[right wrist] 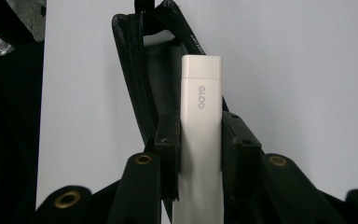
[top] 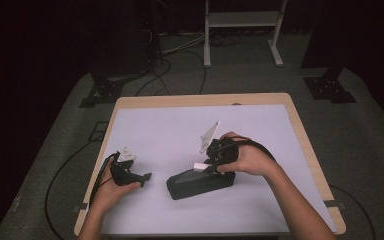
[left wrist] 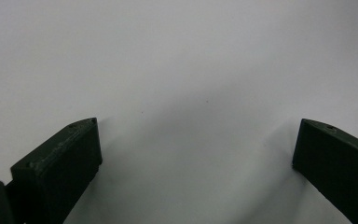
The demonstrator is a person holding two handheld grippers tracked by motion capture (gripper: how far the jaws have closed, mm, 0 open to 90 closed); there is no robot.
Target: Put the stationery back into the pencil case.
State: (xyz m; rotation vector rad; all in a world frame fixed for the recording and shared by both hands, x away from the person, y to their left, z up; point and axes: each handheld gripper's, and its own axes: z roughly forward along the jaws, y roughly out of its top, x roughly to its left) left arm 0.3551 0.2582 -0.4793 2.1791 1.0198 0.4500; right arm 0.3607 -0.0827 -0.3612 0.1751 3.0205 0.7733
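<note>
Here, a white glue stick (right wrist: 200, 140) is clamped between the jaws of the right gripper (right wrist: 199, 154), just over the open black pencil case (top: 200, 183) lying mid-table. The left gripper (left wrist: 196, 149) is held wide apart, empty, above the white mat (left wrist: 177, 60).

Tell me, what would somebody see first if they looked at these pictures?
Probably the white glue stick marked GLOO, clamped between the black jaws of the right gripper, pointing at the open black zip pouch near the middle of the white table. Next, the left gripper at the table's left side, with its jaws wide apart over bare white surface and nothing between them.
</note>
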